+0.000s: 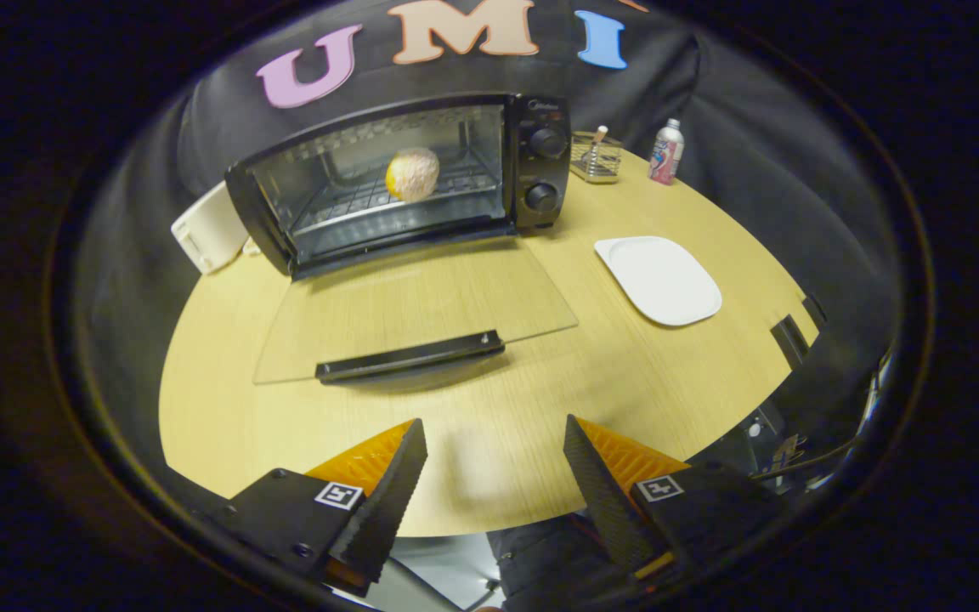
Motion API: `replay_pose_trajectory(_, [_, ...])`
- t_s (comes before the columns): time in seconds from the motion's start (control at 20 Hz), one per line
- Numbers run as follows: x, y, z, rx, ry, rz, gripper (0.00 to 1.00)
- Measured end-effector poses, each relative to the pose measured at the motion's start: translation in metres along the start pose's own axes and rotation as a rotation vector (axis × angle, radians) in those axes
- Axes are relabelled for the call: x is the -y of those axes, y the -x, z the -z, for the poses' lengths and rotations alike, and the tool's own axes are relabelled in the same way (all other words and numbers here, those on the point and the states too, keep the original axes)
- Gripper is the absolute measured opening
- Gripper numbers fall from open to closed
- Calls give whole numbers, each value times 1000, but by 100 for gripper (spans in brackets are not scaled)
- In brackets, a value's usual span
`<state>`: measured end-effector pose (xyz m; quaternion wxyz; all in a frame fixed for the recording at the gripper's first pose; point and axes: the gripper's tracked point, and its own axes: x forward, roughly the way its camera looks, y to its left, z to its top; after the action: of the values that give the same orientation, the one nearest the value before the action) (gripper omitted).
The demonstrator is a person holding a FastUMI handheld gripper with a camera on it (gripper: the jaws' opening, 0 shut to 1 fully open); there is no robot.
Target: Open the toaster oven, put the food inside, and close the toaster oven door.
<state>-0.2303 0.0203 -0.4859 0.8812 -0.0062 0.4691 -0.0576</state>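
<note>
So our gripper [495, 463] is sitting with its fingers spread wide and nothing between them, just bare tabletop [540, 399] under the gap. It hangs over the near edge of the table, well back from the toaster oven [404, 183].

Using the oven as our reference: its glass door [413, 310] is folded all the way down flat toward us, and the dark door handle [410, 357] runs along the door's near edge, so it's the part of the oven closest to our fingers, just ahead of them. The food [412, 173], a roundish yellow and pale lump, is already sitting on the wire rack inside the oven cavity, roughly in the middle. So we reckon two of the three jobs are done and only closing the door is left.

How we'd do that well: come in low, get a finger under the handle or pinch the bar across its middle, then swing up and forward along the hinge's arc instead of just shoving straight back. Going off-centre would probably twist the door, and pushing hard at the end could scoot the whole oven backward.

Other stuff relative to the oven: a white plate [659, 279] to its right and nearer us, sitting empty; a small wire basket [596, 157] and a bottle [666, 153] off to its right at the back; a white box [211, 228] tucked against its left side. None of it is in our path.
</note>
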Motion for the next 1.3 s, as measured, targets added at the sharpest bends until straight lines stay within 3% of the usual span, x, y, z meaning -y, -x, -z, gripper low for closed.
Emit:
replay_pose_trajectory(0.35, [-22, -26, -7, -7, 68, -39, 100])
replay_pose_trajectory(0.55, [-37, -30, -24, 16, 38, -71, 100])
replay_pose_trajectory(1.3, [-58, 18, -97, 223, 115, -140, 99])
